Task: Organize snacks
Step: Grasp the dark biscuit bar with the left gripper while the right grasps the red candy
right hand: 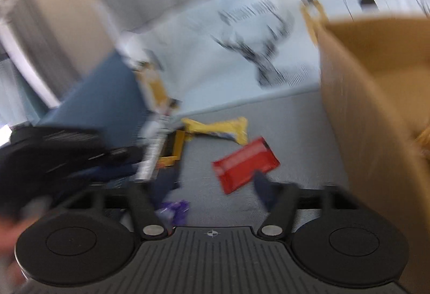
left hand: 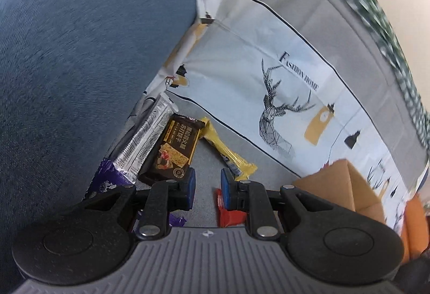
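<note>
One red snack packet [right hand: 246, 163] (glossy, flat)

Blue cushion [left hand: 80, 52] beside deer-print cushion [left hand: 268, 79] on grey sofa seat [left hand: 209, 165], green-checked cloth [left hand: 389, 39] behind.

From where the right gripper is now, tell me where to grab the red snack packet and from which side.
Probably grip the red packet across its narrow width, near the middle, coming down from above. It lies flat and tilted on the grey surface, apart from the yellow wrapper and the cardboard box, so both long edges look free. The right gripper is open just short of it; turn it to straddle those edges.
</note>
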Available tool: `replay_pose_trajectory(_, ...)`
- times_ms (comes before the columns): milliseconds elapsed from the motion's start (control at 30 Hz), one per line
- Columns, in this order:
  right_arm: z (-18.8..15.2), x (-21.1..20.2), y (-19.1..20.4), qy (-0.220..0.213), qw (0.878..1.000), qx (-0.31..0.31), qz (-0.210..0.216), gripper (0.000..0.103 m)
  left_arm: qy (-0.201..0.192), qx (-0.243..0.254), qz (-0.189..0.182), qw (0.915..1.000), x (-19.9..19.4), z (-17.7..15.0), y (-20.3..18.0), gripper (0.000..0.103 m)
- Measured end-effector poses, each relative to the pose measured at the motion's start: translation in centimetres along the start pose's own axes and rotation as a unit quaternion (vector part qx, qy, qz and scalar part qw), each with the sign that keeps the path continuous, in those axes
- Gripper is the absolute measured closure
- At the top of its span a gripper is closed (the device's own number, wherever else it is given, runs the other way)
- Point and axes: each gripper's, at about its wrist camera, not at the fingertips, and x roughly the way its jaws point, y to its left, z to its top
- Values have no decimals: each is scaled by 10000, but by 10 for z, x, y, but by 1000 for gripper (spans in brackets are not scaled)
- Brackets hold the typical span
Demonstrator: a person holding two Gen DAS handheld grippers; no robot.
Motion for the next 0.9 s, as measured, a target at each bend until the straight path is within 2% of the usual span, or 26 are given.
replay_pose_trajectory(133, 15, 60, -12, 419, 9916, 1074, -593, 25, 8, -224, -2, 9997, 5, 5, 9, 82)
replay_pose_trajectory(167, 15, 70, -12, 410, 9897, 1177, -702, 21, 23, -208, 1, 9998, 6, 6, 10, 82)
replay_pose_trajectory(233, 19, 81, 1, 259, 9910, 889, -963, 16, -1, -174, -73, 9998, 9, 8, 10, 80)
replay_pose_trajectory(300, 18, 94, 18, 260, 9904, 410, -1293, 16, -16, -110, -40, 9999, 13, 8, 10, 80)
replay_pose_trajectory(333, 14, 98, 25, 240, 9883, 123, -1502, 23, -20, -94, -36, 9999, 15, 9, 9, 78)
replay_pose_trajectory(367, 10, 98, 29, 202, 9860, -128, -1653, 36, -66, -86, -67, 9999, 17, 8, 8, 76)
replay_pose_trajectory(400, 5, 96, 31, 110, 9837, -383, -1751, 43, -144, -28, -102, 9998, 19, 7, 7, 71)
replay_pose_trajectory(433, 0, 92, 30, 29, 9832, -551, -1742, 53, -159, 95, -44, 9998, 23, 5, 6, 69)
replay_pose_trajectory(467, -5, 86, 27, -18, 9840, -653, -1655, 57, -122, 240, 77, 9996, 27, 4, 2, 69)
replay_pose_trajectory(500, -9, 80, 24, -37, 9838, -760, -1625, 58, -135, 309, 135, 9993, 29, 3, 0, 69)
replay_pose_trajectory(567, -16, 66, 20, -59, 9825, -980, -1585, 59, -280, 382, 104, 9988, 33, -1, 0, 59)
replay_pose_trajectory(600, -17, 59, 17, -60, 9827, -1034, -1534, 59, -297, 523, 194, 9980, 38, -3, -1, 55)
replay_pose_trajectory(667, -22, 39, 13, -62, 9833, -1146, -1413, 59, -295, 787, 491, 9953, 47, -6, -7, 53)
replay_pose_trajectory(733, -29, 22, 14, 15, 9826, -1377, -1250, 59, -402, 883, 581, 9936, 54, -9, -10, 38)
replay_pose_trajectory(900, -50, -18, 13, 306, 9756, -2035, -766, 59, -132, 1236, 1166, 9854, 87, -13, -13, 36)
